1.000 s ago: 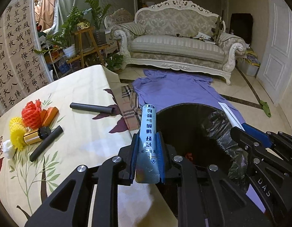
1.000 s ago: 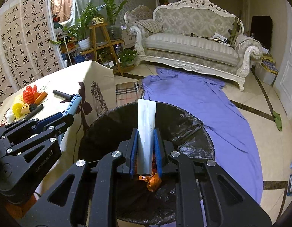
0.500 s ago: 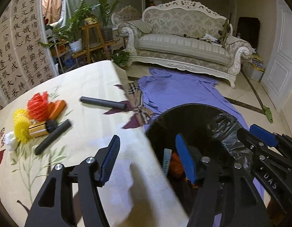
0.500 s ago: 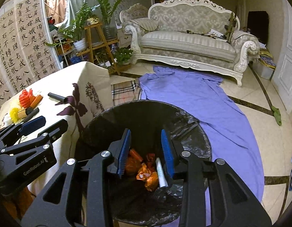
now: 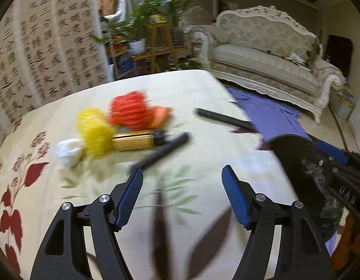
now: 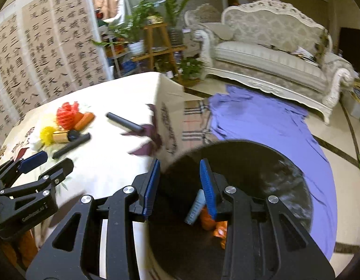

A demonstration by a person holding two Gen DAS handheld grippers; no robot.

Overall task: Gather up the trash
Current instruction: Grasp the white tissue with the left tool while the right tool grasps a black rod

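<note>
My left gripper (image 5: pixel 182 169) hovers over the flowered tablecloth (image 5: pixel 203 88), its jaws opening with nothing between them. Just beyond its fingertips lies a black tube (image 5: pixel 161 154). Behind that are a gold tube (image 5: pixel 133 141), yellow net (image 5: pixel 93 130), red net (image 5: pixel 131 112), an orange piece (image 5: pixel 160 114) and a white lump (image 5: pixel 68 150). A second black tube (image 5: pixel 224 119) lies farther right. My right gripper (image 6: pixel 180 161) stands open and empty above the near rim of the black-bagged bin (image 6: pixel 250 144). Inside the bin lie a light blue tube (image 6: pixel 195 207) and orange wrappers (image 6: pixel 208 218).
The bin stands on the floor against the table's right edge. A purple cloth (image 6: pixel 261 121) and a plaid cloth (image 6: pixel 194 121) lie on the floor beyond it. A white sofa (image 6: pixel 273 53), a wooden plant stand (image 6: pixel 156 46) and a calligraphy screen (image 6: pixel 40 53) line the back.
Both grippers opened and dropped their tubes into the bin. Both views have swung left: the left gripper now hangs over the table and the right over the bin's near rim.
</note>
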